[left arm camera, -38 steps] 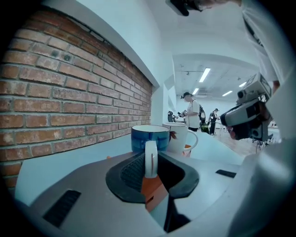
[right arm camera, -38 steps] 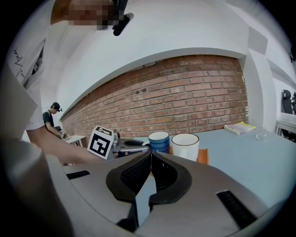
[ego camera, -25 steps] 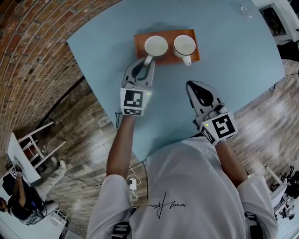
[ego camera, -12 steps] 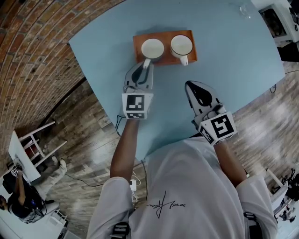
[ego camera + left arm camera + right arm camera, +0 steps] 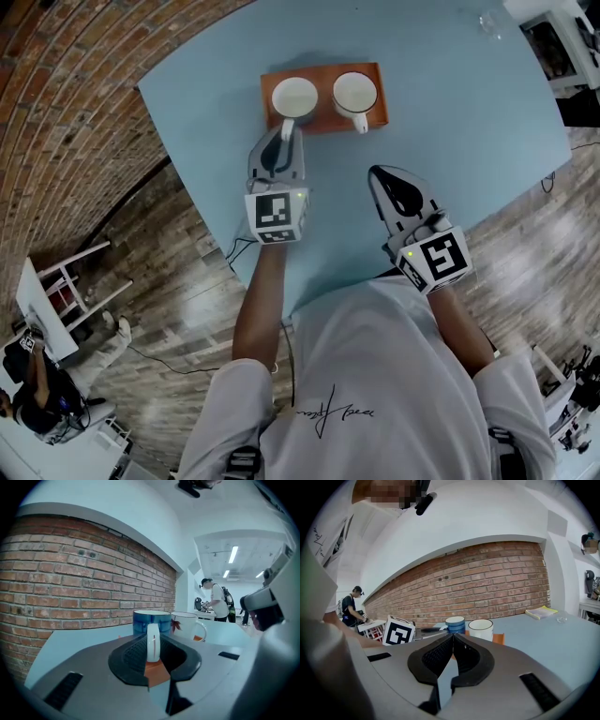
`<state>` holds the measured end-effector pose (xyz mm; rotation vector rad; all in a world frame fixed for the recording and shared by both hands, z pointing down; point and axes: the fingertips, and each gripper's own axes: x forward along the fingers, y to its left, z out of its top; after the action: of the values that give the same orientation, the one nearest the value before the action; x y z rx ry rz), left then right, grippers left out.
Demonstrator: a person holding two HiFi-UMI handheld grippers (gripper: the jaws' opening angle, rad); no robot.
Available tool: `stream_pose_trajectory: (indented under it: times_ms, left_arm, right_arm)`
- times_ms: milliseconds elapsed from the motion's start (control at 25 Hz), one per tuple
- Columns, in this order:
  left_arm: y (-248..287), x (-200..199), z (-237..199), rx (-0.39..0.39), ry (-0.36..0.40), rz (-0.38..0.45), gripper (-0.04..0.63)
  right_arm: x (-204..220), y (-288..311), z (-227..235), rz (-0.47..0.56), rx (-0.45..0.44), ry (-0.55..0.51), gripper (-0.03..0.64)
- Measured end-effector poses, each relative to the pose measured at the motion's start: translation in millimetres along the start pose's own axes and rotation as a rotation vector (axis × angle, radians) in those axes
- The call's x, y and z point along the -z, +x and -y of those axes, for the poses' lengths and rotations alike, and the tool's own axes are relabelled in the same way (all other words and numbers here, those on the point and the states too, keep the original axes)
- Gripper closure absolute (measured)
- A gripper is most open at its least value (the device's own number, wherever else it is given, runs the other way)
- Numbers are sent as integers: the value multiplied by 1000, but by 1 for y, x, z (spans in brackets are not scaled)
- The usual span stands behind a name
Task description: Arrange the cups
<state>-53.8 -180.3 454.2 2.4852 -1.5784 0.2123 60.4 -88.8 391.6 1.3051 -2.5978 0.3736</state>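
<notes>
Pale blue surface (image 5: 469, 141). Left hand-held gripper (image 5: 288, 133) clamps handle of blue ceramic mug (image 5: 294, 97) on orange rectangular tray (image 5: 323, 122), upper centre, beside white ceramic mug (image 5: 353, 92). Gripper has swung more upright over last second, so handle now points straight down-frame: mug likely being turned in place. Right hand-held gripper (image 5: 377, 174) closed, empty, lower right.

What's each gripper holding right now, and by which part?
The left gripper grips the blue cup by its white handle; the right gripper is shut on nothing.

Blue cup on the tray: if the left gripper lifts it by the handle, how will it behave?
The blue cup looks glazed and rigid, so probably stiff but fragile. The left gripper is shut only on its thin handle, off-centre, so it may tilt or swing when lifted.
</notes>
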Motion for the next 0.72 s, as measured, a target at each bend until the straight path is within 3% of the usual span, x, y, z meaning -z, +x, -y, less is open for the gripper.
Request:
stream_pose_trajectory:
  times_ms: [720]
  left_arm:
    - [3,9,2,-208,27,-2,540]
  right_arm:
    - [4,-12,21,5,-19,0,595]
